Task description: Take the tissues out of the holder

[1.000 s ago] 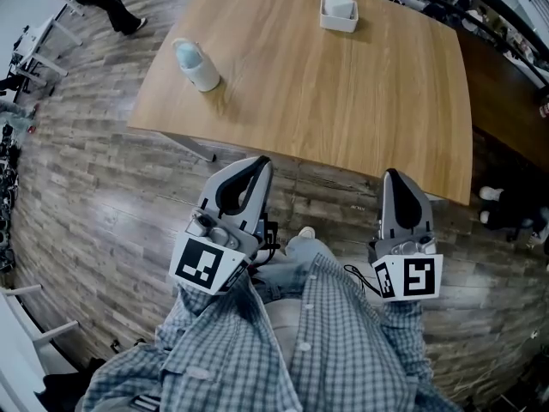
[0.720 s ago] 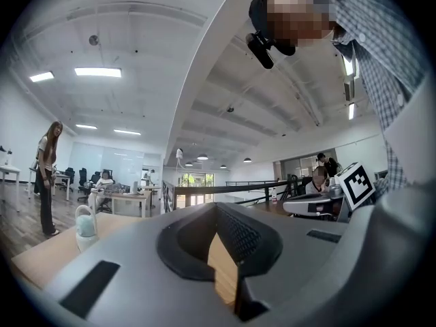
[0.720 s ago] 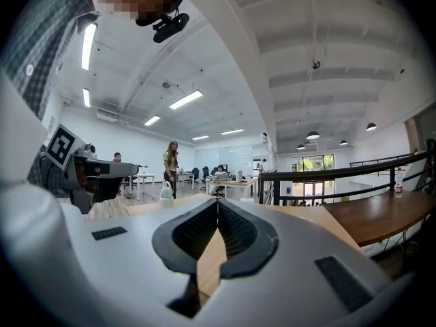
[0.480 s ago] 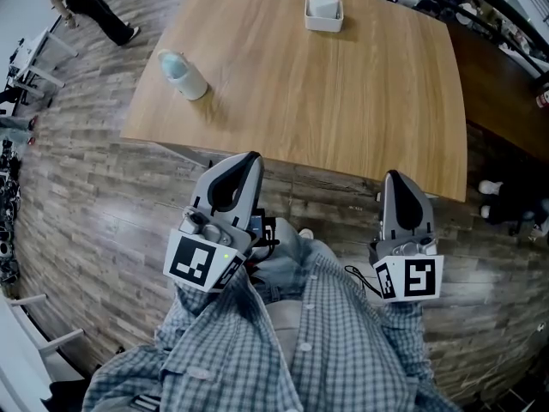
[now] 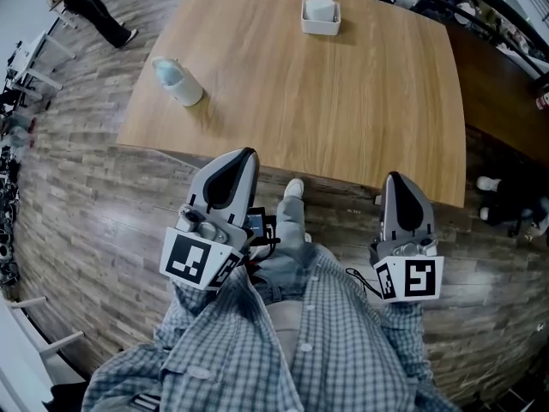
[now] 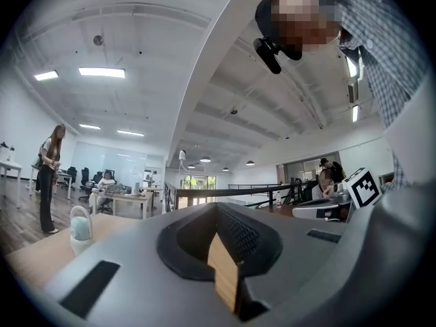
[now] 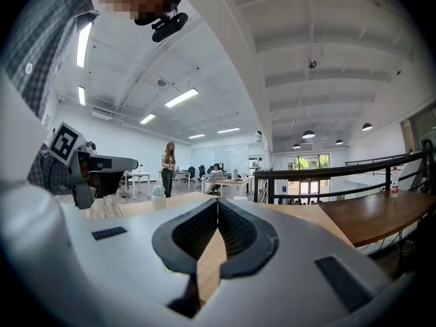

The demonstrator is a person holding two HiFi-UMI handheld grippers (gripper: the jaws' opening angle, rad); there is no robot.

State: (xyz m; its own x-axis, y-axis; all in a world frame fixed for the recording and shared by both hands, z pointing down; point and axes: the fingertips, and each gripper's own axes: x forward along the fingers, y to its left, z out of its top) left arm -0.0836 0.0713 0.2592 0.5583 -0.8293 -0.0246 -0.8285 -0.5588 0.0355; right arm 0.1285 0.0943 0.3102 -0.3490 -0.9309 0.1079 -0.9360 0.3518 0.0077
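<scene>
Both left tool [image 5: 243, 154] and right tool [image 5: 397, 178] are hanging shut, empty; I am planning to pinch the soft, light tissues [image 5: 321, 7] by their top.

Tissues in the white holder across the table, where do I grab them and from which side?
Probably pinch the top of the tissues, where they rise above the rim of the white holder, coming from above: its walls enclose them, leaving only the top open.
</scene>
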